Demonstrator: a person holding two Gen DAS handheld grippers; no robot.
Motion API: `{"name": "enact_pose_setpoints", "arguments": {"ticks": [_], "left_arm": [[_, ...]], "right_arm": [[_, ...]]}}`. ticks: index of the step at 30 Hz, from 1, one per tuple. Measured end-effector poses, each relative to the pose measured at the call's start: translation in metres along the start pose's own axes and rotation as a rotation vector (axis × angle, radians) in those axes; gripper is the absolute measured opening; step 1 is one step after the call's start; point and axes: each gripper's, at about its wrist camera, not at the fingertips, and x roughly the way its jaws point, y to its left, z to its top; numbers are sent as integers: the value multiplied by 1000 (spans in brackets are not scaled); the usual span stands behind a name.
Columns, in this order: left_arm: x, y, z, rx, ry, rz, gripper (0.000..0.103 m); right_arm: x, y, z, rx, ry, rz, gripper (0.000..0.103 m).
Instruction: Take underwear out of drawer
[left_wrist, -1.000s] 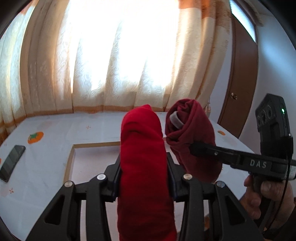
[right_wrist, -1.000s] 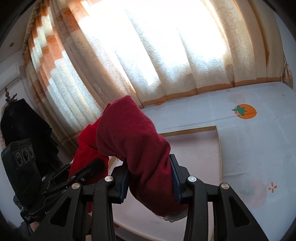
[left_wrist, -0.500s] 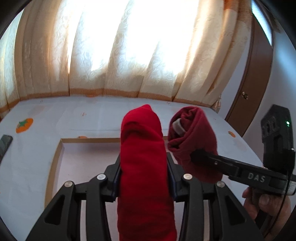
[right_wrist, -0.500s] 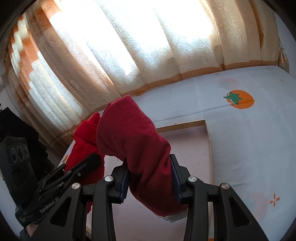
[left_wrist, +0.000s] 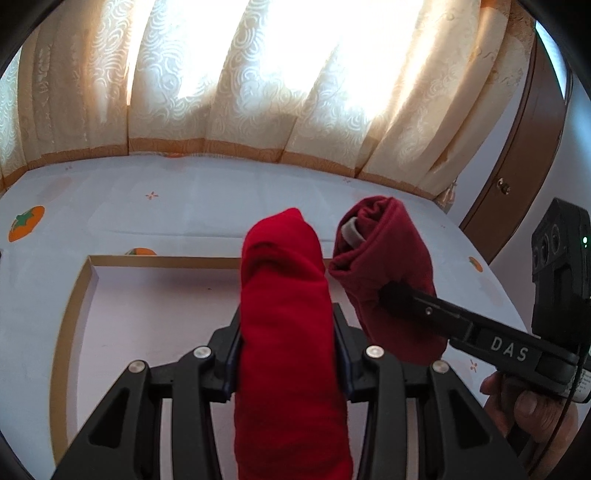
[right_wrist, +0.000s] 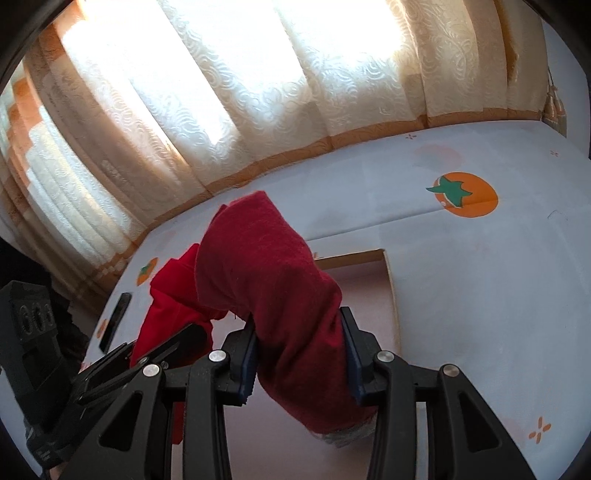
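My left gripper (left_wrist: 288, 354) is shut on a rolled bright red pair of underwear (left_wrist: 284, 314) that stands up between its pads. To its right, my right gripper (right_wrist: 299, 354) is shut on a rolled dark red pair (right_wrist: 273, 288) with a grey waistband; the same dark roll (left_wrist: 384, 273) shows in the left wrist view. Both rolls hang above a shallow drawer (left_wrist: 155, 314) with a tan wooden rim and a pale pink floor, which lies on the bed. The bright red roll (right_wrist: 173, 295) also appears at the left of the right wrist view.
The bed sheet (right_wrist: 480, 280) is pale with orange fruit prints. A dark phone (right_wrist: 115, 321) lies on it left of the drawer. Cream curtains (left_wrist: 258, 92) hang behind the bed, and a brown door (left_wrist: 524, 155) stands at the right. A hand (left_wrist: 528, 410) holds the right gripper's handle.
Both grippers have moved forward and down toward the bed with their rolls still held. The drawer now looks larger and closer in both views.
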Motion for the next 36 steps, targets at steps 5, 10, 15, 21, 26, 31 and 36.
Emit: {"name": "enact_pose_setpoints", "arguments": {"ticks": [5, 10, 15, 21, 26, 31, 36], "left_arm": [[12, -1, 0, -1, 23, 7, 40], [21, 0, 1, -16, 63, 2, 41], [27, 4, 2, -41, 86, 4, 47], [16, 1, 0, -25, 53, -5, 52], [1, 0, 0, -24, 22, -22, 55], [-26, -1, -6, -14, -20, -55, 60], [-54, 1, -20, -2, -54, -100, 61]], "right_arm": [[9, -2, 5, -2, 4, -25, 43], [15, -6, 5, -7, 14, -30, 43], [17, -7, 4, -8, 24, -33, 65], [4, -1, 0, -51, -5, -53, 69], [-8, 2, -7, -71, -21, -63, 72], [-31, 7, -19, -86, -35, -33, 72], [-67, 13, -41, -120, -46, 27, 73]]}}
